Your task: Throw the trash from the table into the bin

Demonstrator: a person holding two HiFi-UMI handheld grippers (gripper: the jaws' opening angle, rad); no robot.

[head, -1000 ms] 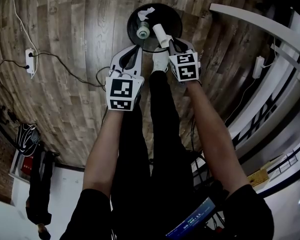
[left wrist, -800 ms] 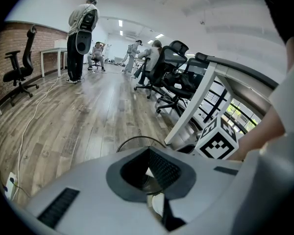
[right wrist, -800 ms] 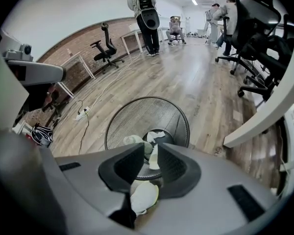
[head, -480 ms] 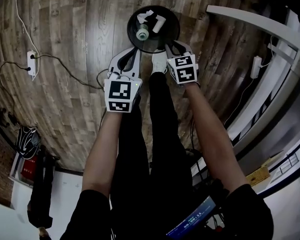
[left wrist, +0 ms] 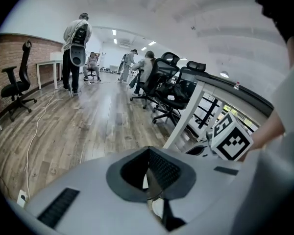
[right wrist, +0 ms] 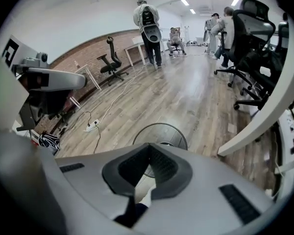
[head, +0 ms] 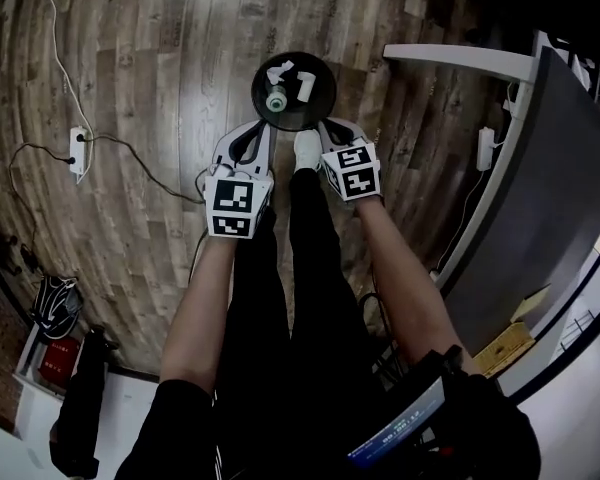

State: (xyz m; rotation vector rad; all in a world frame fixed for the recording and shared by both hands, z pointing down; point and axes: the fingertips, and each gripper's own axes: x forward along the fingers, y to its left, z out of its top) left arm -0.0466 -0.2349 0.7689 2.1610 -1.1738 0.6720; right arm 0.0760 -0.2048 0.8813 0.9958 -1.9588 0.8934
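**Bin** point(head: 328, 96): one, black mesh, on the wood floor just ahead of both claws.
**Trash:** three pieces, all in the bin, seen in the head view only.
- Crumpled paper point(head: 280, 68) at the far rim.
- White tube-like piece point(head: 305, 86) toward the middle.
- Round greenish piece point(head: 275, 101) by the left rim.

The right gripper view shows just the bin's far rim.
**Left gripper** point(left wrist: 148, 173): claw pressed together, empty.
**Right gripper** point(right wrist: 149, 168): claw has just been closing and is now pressed together, empty.

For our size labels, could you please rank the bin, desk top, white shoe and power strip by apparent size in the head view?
1. desk top, cropped and nearer the camera
2. bin
3. white shoe, partly hidden by a leg
4. power strip, close to the shoe, so unsure
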